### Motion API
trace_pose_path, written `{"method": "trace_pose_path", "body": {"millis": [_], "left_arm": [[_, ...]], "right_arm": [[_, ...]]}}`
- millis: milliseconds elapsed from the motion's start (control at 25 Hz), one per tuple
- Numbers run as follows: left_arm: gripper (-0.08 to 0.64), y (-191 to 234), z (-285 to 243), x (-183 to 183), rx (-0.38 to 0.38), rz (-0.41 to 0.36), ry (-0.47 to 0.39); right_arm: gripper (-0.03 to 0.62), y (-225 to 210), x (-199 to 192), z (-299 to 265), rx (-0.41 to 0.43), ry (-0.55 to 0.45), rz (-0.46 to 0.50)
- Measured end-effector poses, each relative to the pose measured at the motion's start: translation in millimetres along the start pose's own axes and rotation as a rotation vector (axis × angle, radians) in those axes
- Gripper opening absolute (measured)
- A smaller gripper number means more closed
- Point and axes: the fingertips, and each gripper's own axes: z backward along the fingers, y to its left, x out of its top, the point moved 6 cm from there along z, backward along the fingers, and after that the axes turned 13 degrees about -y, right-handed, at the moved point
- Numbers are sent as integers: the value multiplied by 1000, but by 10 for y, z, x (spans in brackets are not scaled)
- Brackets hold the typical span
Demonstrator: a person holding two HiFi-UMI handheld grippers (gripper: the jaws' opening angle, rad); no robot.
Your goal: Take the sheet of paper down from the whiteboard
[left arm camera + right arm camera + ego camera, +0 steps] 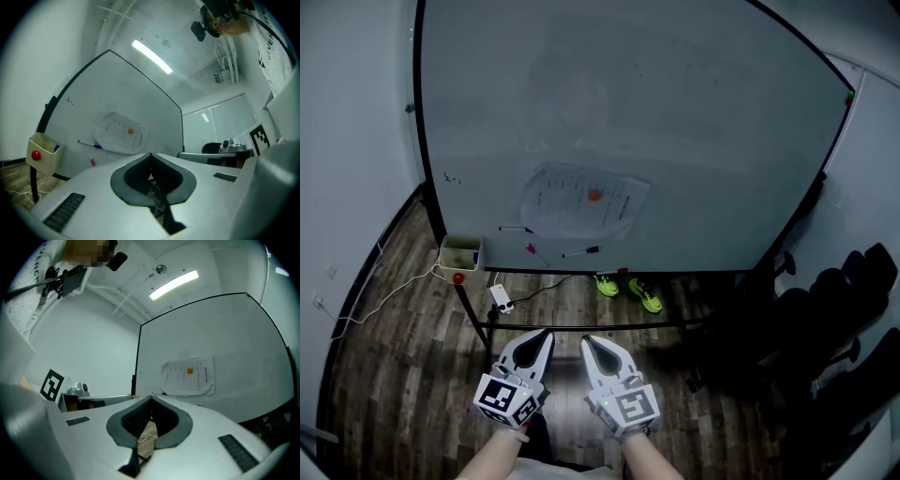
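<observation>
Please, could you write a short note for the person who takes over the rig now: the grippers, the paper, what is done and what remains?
Left gripper: shut, empty, held low, away from the whiteboard.
Right gripper: shut, empty, beside the left one.
Paper: on the whiteboard, pinned by an orange magnet.
Done: nothing yet.
Left: reach the board, free the paper from the magnet, take it down.

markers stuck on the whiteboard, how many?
3. One marker by the paper's lower left corner, a pink marker just below that, a third marker under the paper's bottom edge. More may be hidden in the box.
</observation>
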Motion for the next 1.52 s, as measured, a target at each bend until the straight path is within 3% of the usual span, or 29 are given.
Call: {"method": "trace_pose_path", "body": {"millis": [160,600,840,1240,1360,1520], "left_arm": [[15,218,-177,-53,-3,-4,-5],[17,1043,-739,-79,8,-22,-28],[17,1426,-965,-90,20,-20,-34],[18,1849,-1215,-115,33,-18,-33],[19,1946,-1274,-118,31,-10,-36],[74,2058,-1370,-150,17,-3,-29]], "right_arm": [[18,-123,-63,-269,-5,-33,3],[20,-419,-281,-1178,-14,18,2],[20,-536,-488,-1543,14,-12,-5],[20,-663,-657,-1896,1,37,3],[20,-692,-692,-1983,0,8,2],[20,-748,-703,-2077,-15,8,14]]}}
